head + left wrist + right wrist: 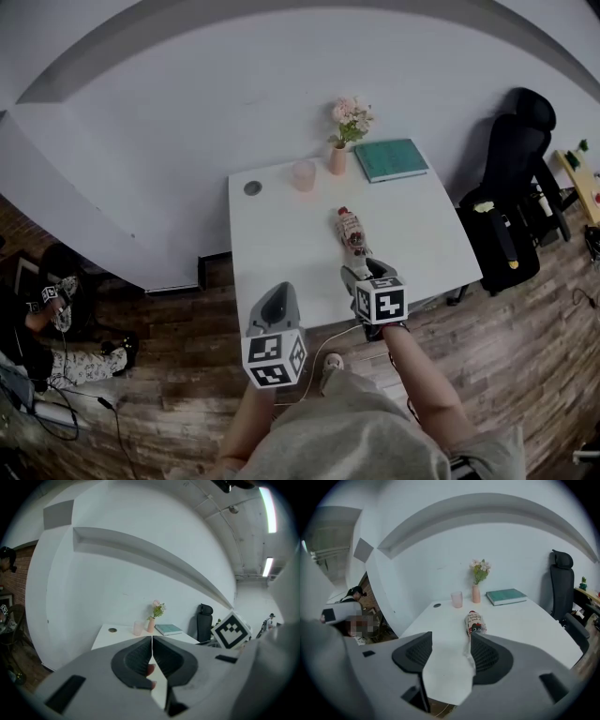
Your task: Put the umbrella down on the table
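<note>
**A:** Where is the umbrella (352, 232)?

**B:** It is folded and lies flat on the white bench (281, 234). It is on the person's side of the vase (337, 159), its length running from the vase toward the person.

**A:** Does the right gripper (450, 641) have it?

**B:** No. That gripper's fingers (487, 656) stand wide apart, with bare bench showing between them. The umbrella's near end runs along the inner edge of the right-hand finger. Whether the two touch cannot be told.

**A:** And the left gripper (152, 639)?

**B:** Its fingers (136, 660) are pressed together tip to tip and hold nothing. In the head view it sits over the bench's near edge, farther from the vase than the right gripper and off to the left.

**A:** What stands around the vase?

**B:** The vase holds pink flowers (352, 117). A pink cup (303, 175) stands just left of the vase, and a teal book (391, 158) lies flat just right of it. A black chair (511, 187) stands well to the vase's right, off the bench.
</note>
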Motion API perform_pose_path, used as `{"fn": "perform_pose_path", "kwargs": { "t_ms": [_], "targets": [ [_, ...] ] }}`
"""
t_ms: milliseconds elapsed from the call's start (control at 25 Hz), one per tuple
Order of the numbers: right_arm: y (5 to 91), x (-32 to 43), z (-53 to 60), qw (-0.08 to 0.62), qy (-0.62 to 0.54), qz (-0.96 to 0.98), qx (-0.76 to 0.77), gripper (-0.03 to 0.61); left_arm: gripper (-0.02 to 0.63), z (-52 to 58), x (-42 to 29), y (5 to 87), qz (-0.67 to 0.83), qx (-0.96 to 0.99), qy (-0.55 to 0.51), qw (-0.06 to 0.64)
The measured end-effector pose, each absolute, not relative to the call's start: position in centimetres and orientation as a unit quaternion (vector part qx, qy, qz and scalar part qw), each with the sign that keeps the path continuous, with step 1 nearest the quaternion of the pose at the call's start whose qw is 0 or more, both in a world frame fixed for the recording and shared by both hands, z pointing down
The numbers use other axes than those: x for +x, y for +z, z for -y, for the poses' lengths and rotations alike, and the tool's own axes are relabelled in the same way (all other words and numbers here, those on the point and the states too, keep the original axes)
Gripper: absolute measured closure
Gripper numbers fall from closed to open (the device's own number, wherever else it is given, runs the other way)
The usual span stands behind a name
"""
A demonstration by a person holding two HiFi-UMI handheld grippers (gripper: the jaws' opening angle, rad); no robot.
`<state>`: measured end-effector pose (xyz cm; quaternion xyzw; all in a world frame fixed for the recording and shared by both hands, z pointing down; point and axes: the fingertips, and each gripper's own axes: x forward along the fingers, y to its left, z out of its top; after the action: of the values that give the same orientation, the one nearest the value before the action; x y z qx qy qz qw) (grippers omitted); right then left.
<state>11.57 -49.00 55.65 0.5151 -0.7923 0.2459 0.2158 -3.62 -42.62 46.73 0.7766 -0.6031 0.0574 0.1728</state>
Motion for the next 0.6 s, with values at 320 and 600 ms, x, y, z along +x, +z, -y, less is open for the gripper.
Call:
{"fn": "perform_pose_path", "kwargs": {
  "t_ms": [320,600],
  "targets": [
    [52.7,10.6,41.9,0.184,0.225,0.800,0.524,0.350,0.606,37.7,-3.7,46.0,0.595,0.785,0.051,0.163],
    [51.5,10.0,34.8,0.165,0.216,0.806,0.526,0.388,0.606,32.8,-3.7,46.1,0.585,0.794,0.061,0.154]
  ]
}}
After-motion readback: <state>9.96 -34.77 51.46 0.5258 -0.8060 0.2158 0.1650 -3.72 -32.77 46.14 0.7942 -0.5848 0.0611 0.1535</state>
